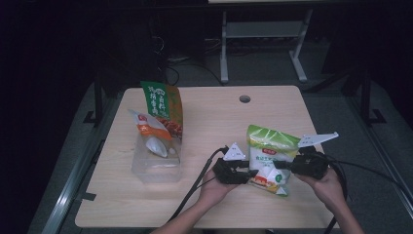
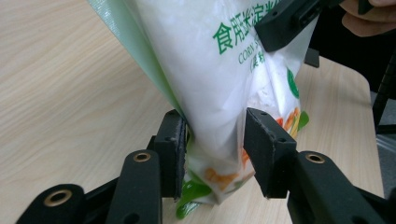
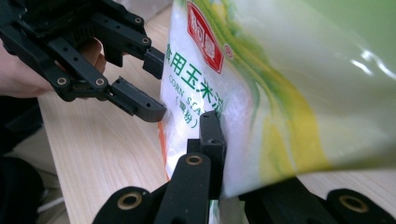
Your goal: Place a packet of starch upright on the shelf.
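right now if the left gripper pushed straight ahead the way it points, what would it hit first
The white and green starch bag: it already stands between the left gripper's jaws. Beyond the bag, probably the right gripper, though the depth there is hard to judge.

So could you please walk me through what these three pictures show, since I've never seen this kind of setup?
A person at a wooden table holds a hand-operated two-jaw gripper in each hand. One picture looks down from above; the other two come from cameras riding on each gripper. The right gripper is clamped on a white and green corn starch bag. The left gripper has the bag's lower part between its jaws; one pad touches it, the other shows a gap. To the left, a clear plastic container holds two more packets.
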